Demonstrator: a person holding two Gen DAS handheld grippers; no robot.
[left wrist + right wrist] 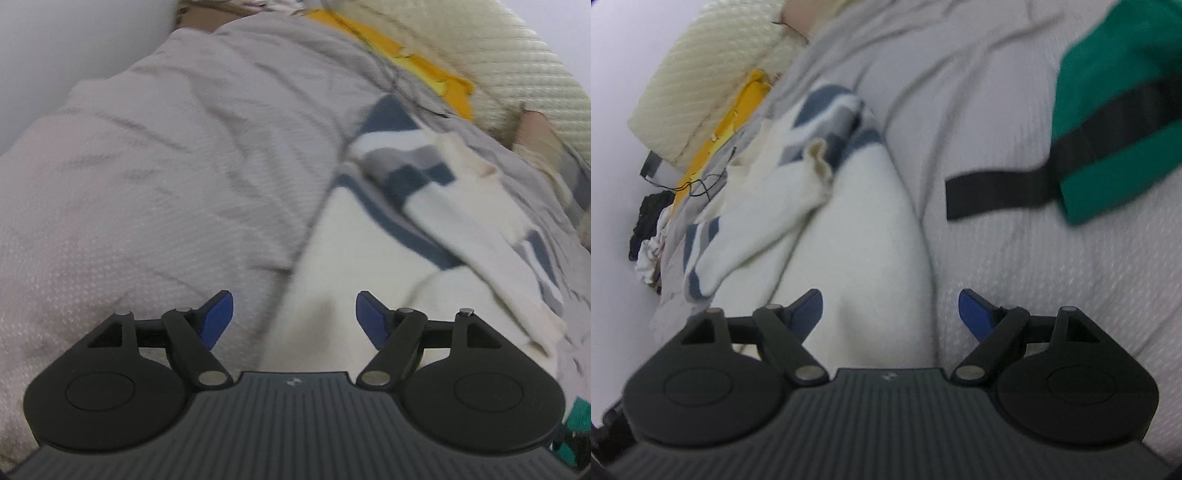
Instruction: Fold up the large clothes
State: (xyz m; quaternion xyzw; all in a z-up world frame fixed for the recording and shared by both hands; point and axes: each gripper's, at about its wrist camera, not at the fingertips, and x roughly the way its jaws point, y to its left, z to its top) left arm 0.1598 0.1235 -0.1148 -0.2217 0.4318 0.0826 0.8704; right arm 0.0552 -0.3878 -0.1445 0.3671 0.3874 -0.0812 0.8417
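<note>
- Both grippers fill the lower edge of their own views, black housings with blue-padded fingers spread wide and nothing between them.
- Left gripper (294,319) hovers over the near edge of a cream sweater (351,266), its fingers (218,317) apart and clear of the cloth; one pad sits over the grey bedspread (147,166), the other over the sweater.
- Right gripper (890,314) likewise stands open above the same cream sweater (864,236), with one of its fingers (975,314) over the pale bedspread (1015,258) just beside the garment's edge.
- That sweater lies on the bed, a folded lump of cream knit with navy and grey stripes showing at its far end, and a cream sleeve draped across it.
- Beyond it, near the head of the bed, a yellow cloth (424,62) lies against a cream quilted pillow (498,55).
- In the right wrist view a green item with a black strap (1119,110) rests on the bedspread, well apart from the sweater, and a small dark bundle (650,218) lies at the far left edge.
- Motion blur softens both pictures.
</note>
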